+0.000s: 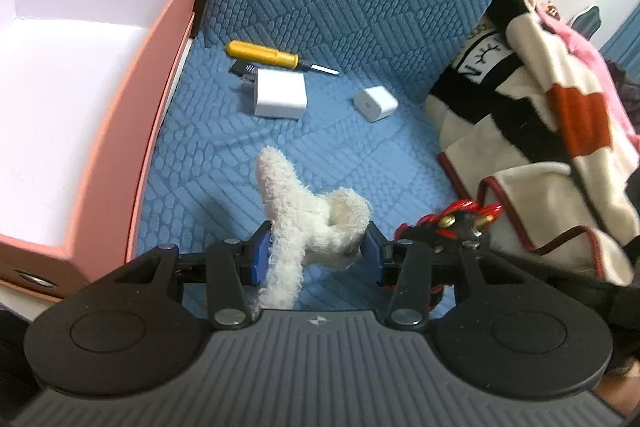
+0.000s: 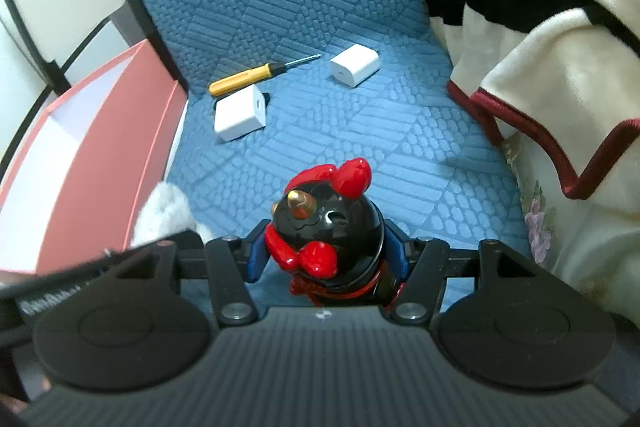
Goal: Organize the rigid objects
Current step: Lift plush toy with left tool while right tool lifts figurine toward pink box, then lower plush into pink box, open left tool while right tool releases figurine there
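Blue quilted sofa cushion carries everything. Nearest me, my left gripper (image 1: 316, 251) is clenched on a fuzzy white plush toy (image 1: 308, 211), my right gripper (image 2: 326, 255) on a glossy black-and-red rooster figurine (image 2: 324, 223). I judge the figurine's slick round body could slip. Farther off lie a larger white charger (image 1: 280, 95), a smaller white charger (image 1: 375, 103) and a yellow-handled screwdriver (image 1: 264, 54) by the backrest. The pink box (image 1: 120, 131) sits at the cushion's left edge.

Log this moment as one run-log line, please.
left gripper: shut on white plush toy | right gripper: shut on black-and-red figurine | pink box: empty | on blue cushion: screwdriver, two chargers
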### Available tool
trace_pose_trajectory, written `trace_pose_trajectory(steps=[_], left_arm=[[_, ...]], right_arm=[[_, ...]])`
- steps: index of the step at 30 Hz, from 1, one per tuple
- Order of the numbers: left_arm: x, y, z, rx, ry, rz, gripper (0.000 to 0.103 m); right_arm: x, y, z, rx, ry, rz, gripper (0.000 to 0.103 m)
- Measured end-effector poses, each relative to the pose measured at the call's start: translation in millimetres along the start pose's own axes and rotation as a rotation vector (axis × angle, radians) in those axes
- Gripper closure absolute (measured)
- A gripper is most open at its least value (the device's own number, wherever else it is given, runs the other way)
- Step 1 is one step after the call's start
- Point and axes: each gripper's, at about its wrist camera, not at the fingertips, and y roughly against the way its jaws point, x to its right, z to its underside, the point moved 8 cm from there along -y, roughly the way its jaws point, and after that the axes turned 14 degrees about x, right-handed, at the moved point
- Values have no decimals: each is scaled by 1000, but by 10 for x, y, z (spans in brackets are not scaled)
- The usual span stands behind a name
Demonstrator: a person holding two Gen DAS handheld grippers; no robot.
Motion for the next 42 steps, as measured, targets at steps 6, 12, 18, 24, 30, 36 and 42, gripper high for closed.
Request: trace_pose_trajectory(steps=[6,12,18,24,30,36,42], left_arm=[[-109,270,-240,22,11,0,51],[-274,556,-555,47,33,7,51],[-509,831,-1049,124,4,-36,51],[-833,1090,-1605,199,13,-84,51],[-1238,1297,-1977,250,37,-139,51],[-1811,1349,-1928,216,67,-223,51],[-2455,1319,-1712,149,114,-311,51]], right_arm=[[-269,169,-139,23,29,-61,42],[-646,354,-344,69,59,-140,42],[-1034,468,-635,132,75,-204,42],[-1590,613,-1014,200,143,-272,42],[-2238,700,-1259,241,218,-365,42],[-2843,497,-1085,175,320,-437,42],[-3164,37,-658,35,384,-453,42]])
